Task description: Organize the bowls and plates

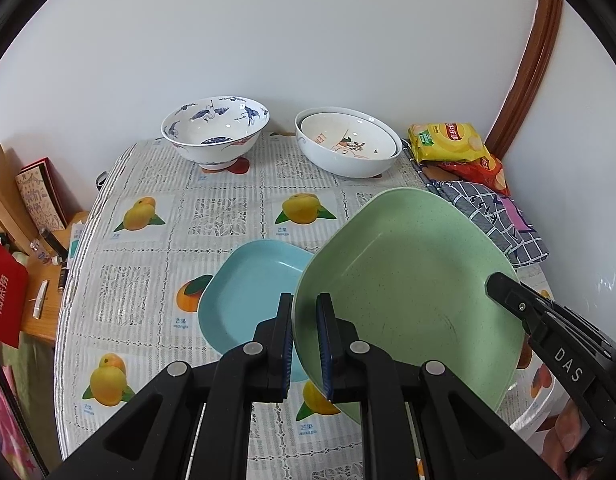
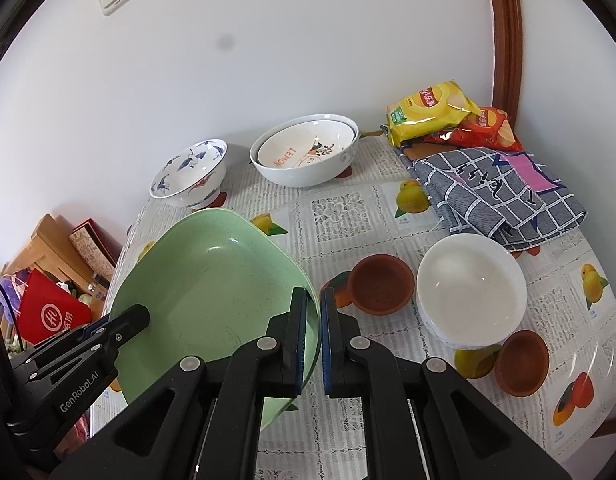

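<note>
A pale green square plate (image 1: 408, 280) (image 2: 212, 272) hangs tilted above the table, held by both grippers. My left gripper (image 1: 305, 300) is shut on its left rim. My right gripper (image 2: 313, 294) is shut on the opposite rim, and one of its fingers (image 1: 504, 290) shows in the left wrist view. A light blue square plate (image 1: 252, 288) lies flat on the tablecloth, partly under the green one. At the back stand a blue-and-white crane bowl (image 1: 214, 132) (image 2: 188, 176) and a white bowl with a smaller printed bowl nested in it (image 1: 348, 148) (image 2: 304, 152).
To the right sit a plain white bowl (image 2: 472, 288) and two small brown bowls (image 2: 380, 284) (image 2: 522, 362). A checked cloth (image 2: 500, 196) and chip bags (image 2: 432, 112) fill the back right corner. Left of the table's edge is a cluttered wooden shelf (image 1: 40, 280).
</note>
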`<action>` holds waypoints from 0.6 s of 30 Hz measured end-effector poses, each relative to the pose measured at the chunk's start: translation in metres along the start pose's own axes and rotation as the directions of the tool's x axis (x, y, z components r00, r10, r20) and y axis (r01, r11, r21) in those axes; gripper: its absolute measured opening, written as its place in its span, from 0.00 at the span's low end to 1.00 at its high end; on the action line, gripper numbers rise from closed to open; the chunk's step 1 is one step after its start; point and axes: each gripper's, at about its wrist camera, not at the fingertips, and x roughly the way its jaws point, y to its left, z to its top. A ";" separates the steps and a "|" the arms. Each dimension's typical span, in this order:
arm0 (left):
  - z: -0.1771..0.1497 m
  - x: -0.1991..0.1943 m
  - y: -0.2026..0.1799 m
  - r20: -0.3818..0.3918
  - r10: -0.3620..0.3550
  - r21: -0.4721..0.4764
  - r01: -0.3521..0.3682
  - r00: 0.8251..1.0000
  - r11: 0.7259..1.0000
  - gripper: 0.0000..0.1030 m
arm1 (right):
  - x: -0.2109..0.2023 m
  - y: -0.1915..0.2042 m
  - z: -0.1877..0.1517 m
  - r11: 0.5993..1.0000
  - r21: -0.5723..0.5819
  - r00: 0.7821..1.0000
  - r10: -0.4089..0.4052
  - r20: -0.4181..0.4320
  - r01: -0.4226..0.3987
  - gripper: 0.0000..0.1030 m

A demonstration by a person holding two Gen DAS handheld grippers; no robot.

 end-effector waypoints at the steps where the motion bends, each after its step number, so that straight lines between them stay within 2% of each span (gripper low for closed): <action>1: 0.000 0.000 0.001 0.000 0.001 -0.001 -0.001 1.000 1.000 0.11 | 0.000 0.001 0.000 1.000 -0.001 1.000 0.000 0.000 0.000 0.07; 18: -0.001 0.007 0.017 -0.012 0.014 -0.023 -0.014 1.000 1.000 0.11 | 0.014 0.012 -0.002 1.000 -0.017 1.000 0.012 -0.021 -0.013 0.07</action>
